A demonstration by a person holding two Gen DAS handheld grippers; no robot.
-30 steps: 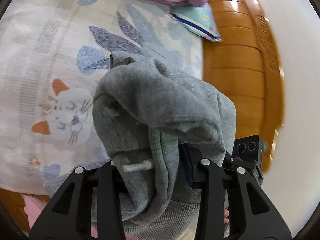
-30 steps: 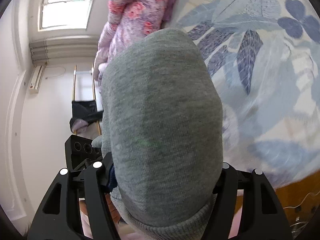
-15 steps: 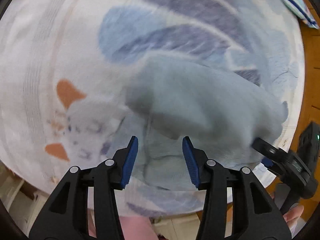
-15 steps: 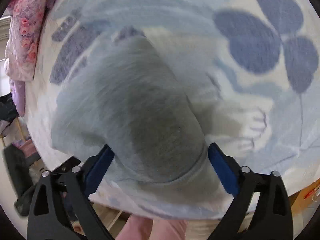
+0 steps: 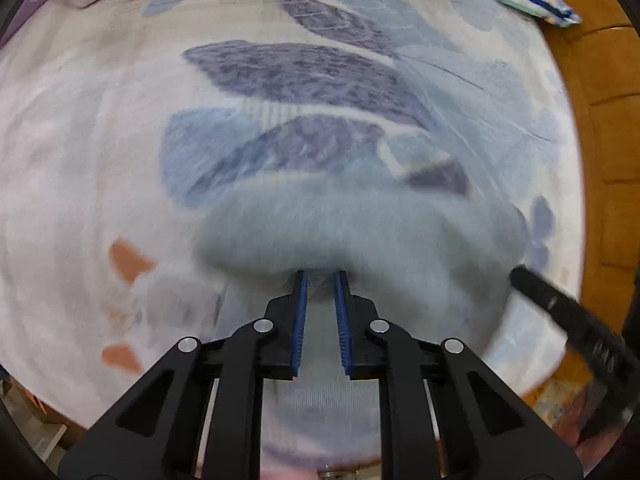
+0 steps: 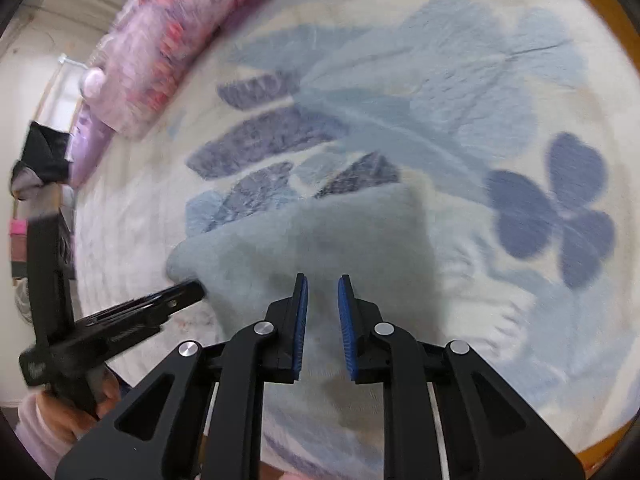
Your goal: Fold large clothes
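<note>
Left wrist view: the sweater (image 5: 360,232), a grey, soft-knit bundle with a rounded, blurred outline, lies on the sheet (image 5: 80,140) directly ahead of the left gripper (image 5: 320,276). The sheet is a pale fabric printed with blue and purple leaf shapes and small orange marks. The left gripper has black arms and blue ribbed pads. Its jaws have just been closing and now stand nearly together, with a narrow gap. The tips sit at the near edge of the sweater; motion blur prevents telling whether any fabric is pinched between the pads. To the right of the tool, the tip of the right gripper (image 5: 528,276) reaches the right end of the sweater. Beyond it runs a varnished wooden bed frame (image 5: 608,120).

Right wrist view: to the left of the tool, the left gripper (image 6: 188,292) points at the left end of the sweater (image 6: 320,240), held by a hand (image 6: 68,416) in a pink sleeve. The right gripper (image 6: 322,280) has jaws that have just been closing to a narrow gap. Its tips overlie the sweater's near part; no fabric is visibly clamped between the pads. A pink floral quilt (image 6: 168,32) lies far left, ahead of the tool.
</note>
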